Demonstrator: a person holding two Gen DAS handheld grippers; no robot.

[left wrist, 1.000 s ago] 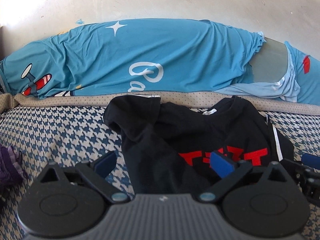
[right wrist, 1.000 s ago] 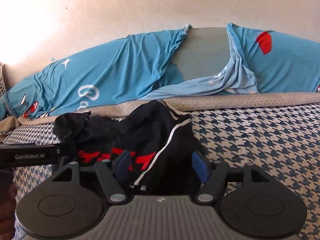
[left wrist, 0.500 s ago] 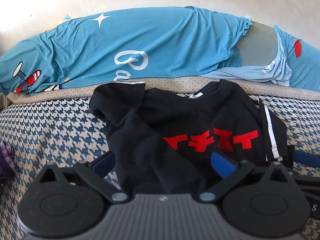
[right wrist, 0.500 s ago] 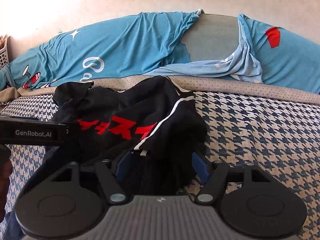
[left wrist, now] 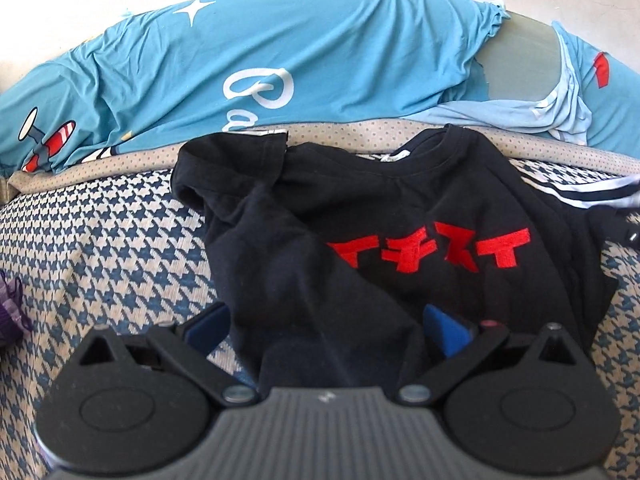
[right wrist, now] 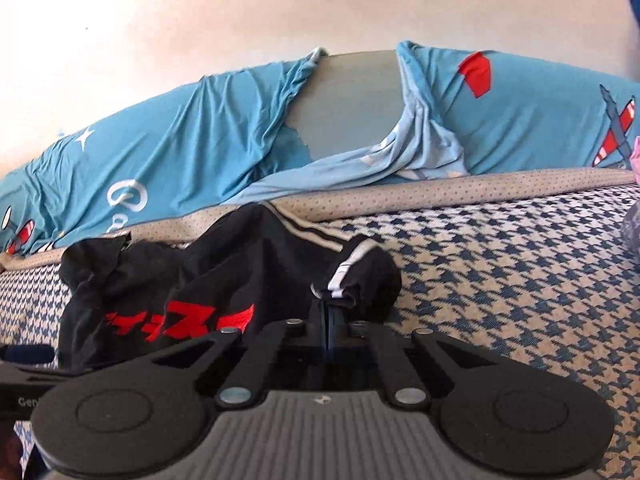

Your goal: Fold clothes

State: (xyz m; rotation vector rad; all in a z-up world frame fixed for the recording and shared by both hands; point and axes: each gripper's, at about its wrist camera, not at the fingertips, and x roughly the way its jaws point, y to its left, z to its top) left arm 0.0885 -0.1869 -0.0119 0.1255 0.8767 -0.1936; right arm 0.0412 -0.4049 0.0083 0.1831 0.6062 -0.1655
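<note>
A black T-shirt (left wrist: 400, 208) with red lettering lies crumpled on the houndstooth bed cover (left wrist: 100, 240), collar toward the wall. My left gripper (left wrist: 326, 330) is open, its blue pads (left wrist: 444, 332) standing either side of the shirt's lower hem without pressing it. In the right wrist view the black T-shirt (right wrist: 224, 276) is bunched to the left. My right gripper (right wrist: 330, 312) is shut on its white-striped sleeve edge (right wrist: 344, 280), which is lifted slightly off the cover.
Blue printed cushions (left wrist: 280, 60) line the white wall behind the shirt. A purple garment (left wrist: 8, 312) lies at the left edge, and a pink and grey one (right wrist: 634, 208) at the far right. Bare houndstooth cover (right wrist: 520, 280) stretches to the right of the shirt.
My right gripper went from open to shut on the striped sleeve and drew it rightward. The left gripper stayed open and tilted down a little toward the shirt's hem.
</note>
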